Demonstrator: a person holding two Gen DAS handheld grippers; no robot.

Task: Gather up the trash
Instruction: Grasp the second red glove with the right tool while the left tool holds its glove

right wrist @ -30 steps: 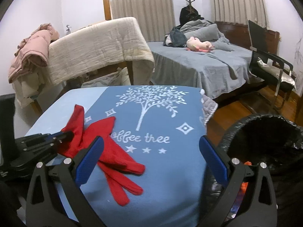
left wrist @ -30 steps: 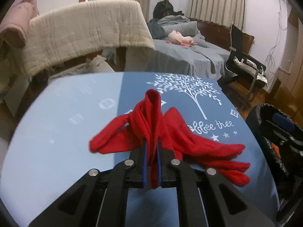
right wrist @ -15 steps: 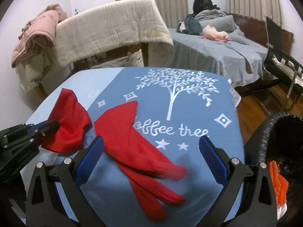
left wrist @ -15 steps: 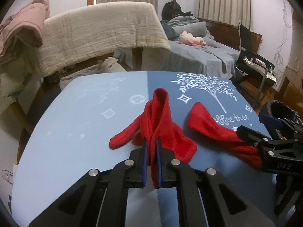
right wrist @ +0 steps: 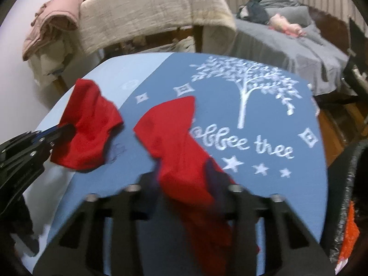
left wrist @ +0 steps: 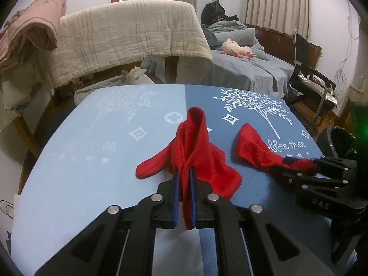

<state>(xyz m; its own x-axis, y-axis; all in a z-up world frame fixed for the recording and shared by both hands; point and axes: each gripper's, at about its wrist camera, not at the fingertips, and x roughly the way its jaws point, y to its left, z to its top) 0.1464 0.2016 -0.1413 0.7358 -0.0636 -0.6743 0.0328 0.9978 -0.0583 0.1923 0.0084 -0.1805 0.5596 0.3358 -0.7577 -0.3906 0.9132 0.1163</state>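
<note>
Two red gloves lie on a blue printed tablecloth (left wrist: pixel 96 161). My left gripper (left wrist: pixel 184 181) is shut on the left red glove (left wrist: pixel 195 151), pinching a fold that hangs between the pads; it also shows in the right wrist view (right wrist: pixel 89 124). My right gripper (right wrist: pixel 184 179) is blurred, its jaws closing around the right red glove (right wrist: pixel 174 138), which also shows in the left wrist view (left wrist: pixel 255 147), where the right gripper (left wrist: pixel 296 163) grips its near end.
A black-lined trash bin (left wrist: pixel 340 142) stands off the table's right edge, with orange trash (right wrist: pixel 349 234) inside. Behind the table are a blanket-draped rack (left wrist: pixel 128 36), a bed (left wrist: pixel 248 69) and a chair (left wrist: pixel 312 80).
The right gripper came down from open onto the right glove and closed around it. The left gripper pulled its glove left, apart from the other one.
</note>
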